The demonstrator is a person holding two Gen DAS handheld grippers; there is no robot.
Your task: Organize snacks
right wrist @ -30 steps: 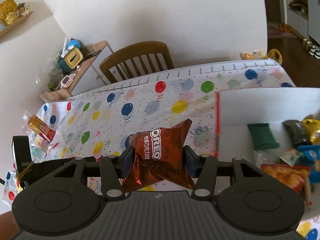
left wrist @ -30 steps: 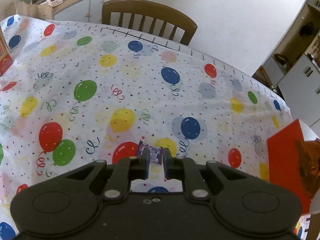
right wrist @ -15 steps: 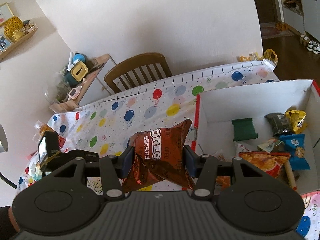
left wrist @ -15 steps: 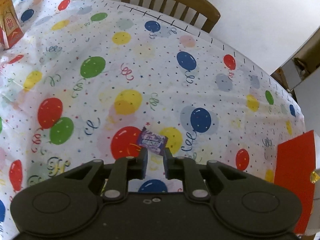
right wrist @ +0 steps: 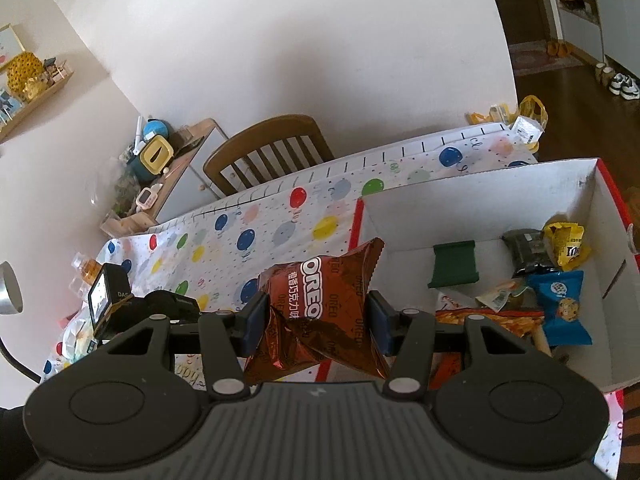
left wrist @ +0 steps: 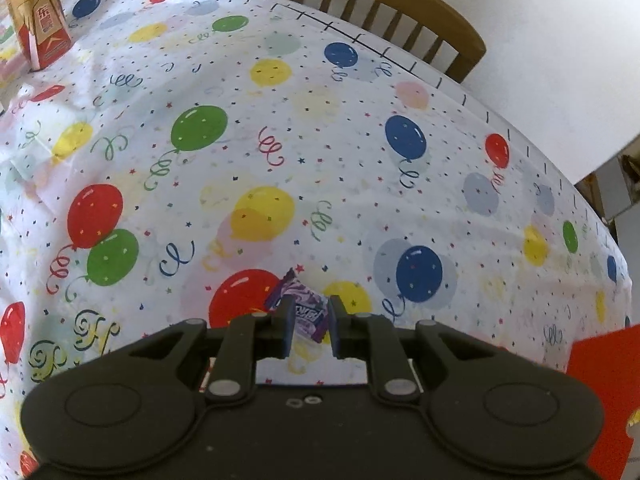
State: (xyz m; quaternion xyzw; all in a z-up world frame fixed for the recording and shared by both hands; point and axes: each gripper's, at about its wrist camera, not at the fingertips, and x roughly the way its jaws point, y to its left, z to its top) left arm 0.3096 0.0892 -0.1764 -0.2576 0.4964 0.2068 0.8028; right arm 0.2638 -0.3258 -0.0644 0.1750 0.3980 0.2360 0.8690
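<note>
My left gripper (left wrist: 308,320) is shut on a small purple candy wrapper (left wrist: 300,306) and holds it just above the balloon tablecloth (left wrist: 280,140). My right gripper (right wrist: 316,320) is shut on a brown Oreo packet (right wrist: 320,304), held high above the table by the left wall of a white box with red edges (right wrist: 480,196). The box holds several snacks: a green packet (right wrist: 454,264), a blue cookie packet (right wrist: 560,300), a yellow packet (right wrist: 566,244) and an orange packet (right wrist: 492,320). The left gripper also shows in the right wrist view (right wrist: 168,304).
A red and gold drink carton (left wrist: 38,20) stands at the table's far left. A wooden chair (left wrist: 384,12) is behind the table. The red box corner (left wrist: 600,392) is at the right in the left wrist view. A cabinet with clutter (right wrist: 168,160) stands by the wall.
The left gripper has lifted and tilted with the purple candy between its fingers. The right gripper has carried the Oreo packet right, bringing more of the box into view.
</note>
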